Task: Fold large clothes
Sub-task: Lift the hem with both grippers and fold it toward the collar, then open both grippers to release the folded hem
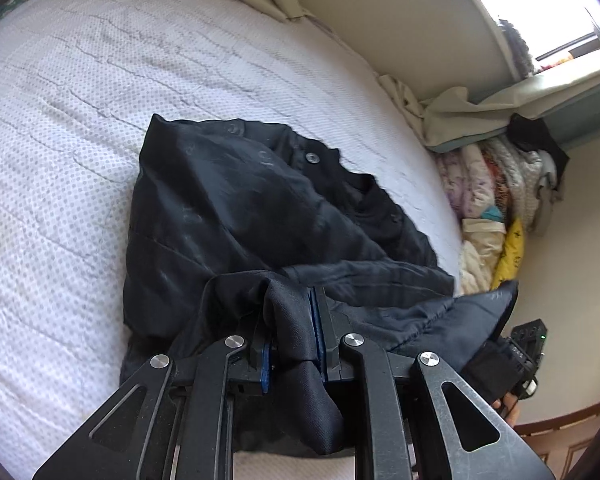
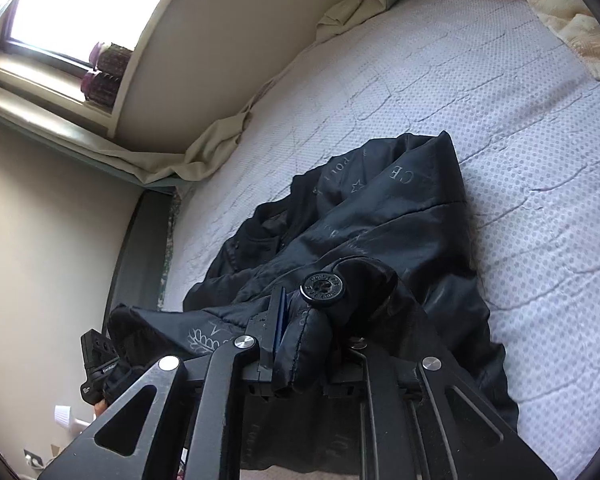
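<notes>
A large black jacket (image 1: 236,208) with faint printed letters and black buttons lies bunched on the white dotted mattress (image 1: 80,140). My left gripper (image 1: 290,320) is shut on a fold of the jacket's near edge, fabric bulging between the blue pads. In the right wrist view the same jacket (image 2: 380,216) spreads ahead. My right gripper (image 2: 308,320) is shut on a jacket edge with a black button (image 2: 323,287) on top; its right finger is hidden by cloth. The other gripper (image 2: 98,364) shows at the lower left, also in fabric.
The wall runs along the bed's far side with cream sheets (image 1: 440,112) bunched against it. A pile of folded bedding (image 1: 496,192) sits past the mattress end. A window (image 2: 84,4) with dark pots on its sill is above. A patterned blanket (image 2: 572,20) lies at the far corner.
</notes>
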